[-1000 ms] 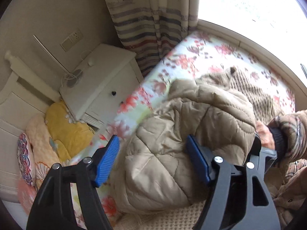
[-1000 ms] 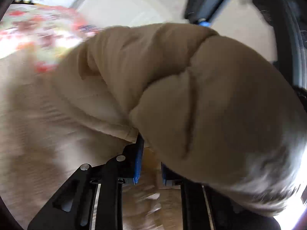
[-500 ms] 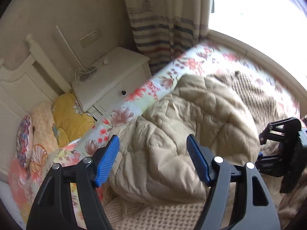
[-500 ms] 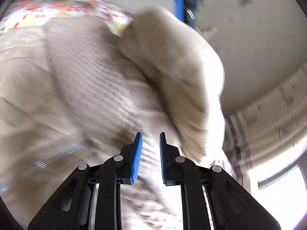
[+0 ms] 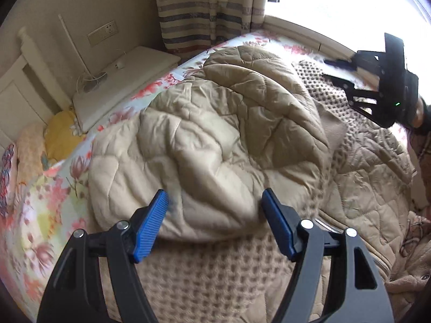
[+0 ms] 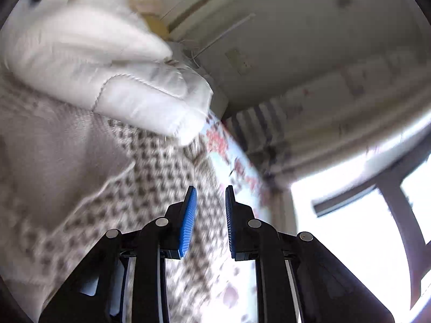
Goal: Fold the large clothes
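A large beige quilted coat [image 5: 215, 140] lies on the bed with its fleece lining [image 5: 210, 274] showing below and to the right. One quilted part is folded over onto the middle. My left gripper [image 5: 214, 210] is open and empty, just above the near edge of the folded part. My right gripper [image 6: 210, 210] is slightly open and empty, lifted above the lining; it also shows in the left wrist view [image 5: 377, 80] at the upper right. A pale quilted fold [image 6: 113, 75] sits at the upper left of the blurred right wrist view.
The bed has a floral sheet [image 5: 48, 210]. A white nightstand [image 5: 126, 80] stands beside it, with a striped curtain [image 5: 204, 13] and a bright window [image 5: 344, 5] behind. Yellow and pink pillows [image 5: 59, 134] lie at the headboard on the left.
My right gripper has let go of the coat part it carried over and has pulled back up to the right. My left gripper has drawn back; more of the coat shows.
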Demonstrator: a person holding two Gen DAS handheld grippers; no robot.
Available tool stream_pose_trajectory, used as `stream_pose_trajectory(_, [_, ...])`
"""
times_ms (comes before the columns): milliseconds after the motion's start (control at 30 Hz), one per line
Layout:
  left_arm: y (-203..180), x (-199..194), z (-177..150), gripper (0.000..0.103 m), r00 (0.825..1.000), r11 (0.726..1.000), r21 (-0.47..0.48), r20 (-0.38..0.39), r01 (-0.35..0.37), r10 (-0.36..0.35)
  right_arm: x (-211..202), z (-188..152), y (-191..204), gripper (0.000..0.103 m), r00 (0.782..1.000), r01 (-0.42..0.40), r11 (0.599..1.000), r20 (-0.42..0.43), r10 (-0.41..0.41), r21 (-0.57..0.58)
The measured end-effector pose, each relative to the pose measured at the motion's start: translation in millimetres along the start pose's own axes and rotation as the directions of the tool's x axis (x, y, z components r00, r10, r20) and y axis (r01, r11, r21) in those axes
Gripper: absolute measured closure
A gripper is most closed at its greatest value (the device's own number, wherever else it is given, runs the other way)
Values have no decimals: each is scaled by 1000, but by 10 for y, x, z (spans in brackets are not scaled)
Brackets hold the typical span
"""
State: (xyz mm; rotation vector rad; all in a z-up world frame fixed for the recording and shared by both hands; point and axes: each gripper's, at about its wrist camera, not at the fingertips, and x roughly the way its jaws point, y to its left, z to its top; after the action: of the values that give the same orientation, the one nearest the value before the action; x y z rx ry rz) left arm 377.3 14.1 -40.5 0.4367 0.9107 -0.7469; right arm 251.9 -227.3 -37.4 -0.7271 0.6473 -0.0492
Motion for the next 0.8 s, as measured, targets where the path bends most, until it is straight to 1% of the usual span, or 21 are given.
stream_pose_trajectory(33, [31,-59,-72,30,1000,1000,-28,26,7,-6,-137,-28,-74,91,998,-56,997,41,54,58])
stream_pose_trajectory(67, [84,-145,-161,27,998,997,-74,63,21,-17,-301,-18,-88,91,990,-102,991,102,94,81])
stream_pose_trajectory(100, [153,-234,-253,23,995,991,-128,101,39,-26,-441,3,-85,88,980,-128,989,164,115,69])
stream_pose_trajectory(133, [210,-294,-323,22,991,984,-172,129,55,-32,-584,9,-32,56,967,-137,990,223,126,37])
stream_pose_trajectory(167, [281,-357,-419,21,987,972,-223,154,69,-35,-740,51,87,4,949,-115,993,294,112,-7])
stream_pose_trajectory(200, [343,-399,-509,21,986,962,-263,166,69,-25,-860,66,205,9,922,-98,993,369,115,-66])
stream_pose_trajectory(233, [401,-434,-606,21,986,953,-298,169,55,-4,-956,107,374,7,897,-87,984,418,144,-152])
stream_pose_trajectory(267, [444,-454,-694,21,986,946,-324,163,37,17,-989,150,540,8,888,-60,973,433,153,-221])
stream_pose_trajectory(300, [471,-464,-769,21,988,940,-342,149,14,39,-1021,145,756,8,887,-29,963,438,148,-268])
stream_pose_trajectory(333, [481,-473,-811,21,989,936,-353,134,-13,64,-1018,219,944,10,884,-9,951,443,153,-310])
stream_pose_trajectory(367, [484,-478,-864,21,989,931,-360,112,-53,99,-953,294,1039,14,881,-19,941,439,176,-339])
stream_pose_trajectory(400, [489,-492,-896,21,988,929,-361,99,-76,120,-783,429,1066,17,882,-49,933,424,209,-357])
stream_pose_trajectory(433, [483,-495,-922,21,987,930,-355,85,-100,139,-699,479,1133,22,885,-79,927,403,234,-366])
stream_pose_trajectory(500, [495,-496,-952,21,984,930,-343,71,-129,162,-562,567,1258,30,900,-100,923,361,243,-373])
stream_pose_trajectory(533, [477,-495,-951,21,983,931,-337,67,-140,173,-463,611,1308,37,910,-102,923,339,238,-372])
stream_pose_trajectory(567, [467,-494,-944,21,982,931,-334,68,-145,177,-417,691,1368,45,917,-106,924,324,234,-367])
stream_pose_trajectory(600, [469,-490,-937,21,982,931,-334,68,-146,178,-346,722,1361,50,921,-115,928,311,233,-356])
stream_pose_trajectory(633, [473,-475,-914,21,982,931,-334,66,-147,178,-282,747,1331,80,926,-134,931,293,240,-340])
stream_pose_trajectory(667, [460,-453,-891,21,981,930,-334,62,-151,182,-283,774,1345,95,928,-163,938,276,252,-307])
stream_pose_trajectory(733, [450,-378,-817,21,980,933,-322,55,-163,191,-296,829,1166,95,906,-234,947,304,294,-220])
stream_pose_trajectory(800, [476,-249,-700,21,978,936,-301,41,-185,207,-309,828,993,95,895,-276,947,316,316,-165])
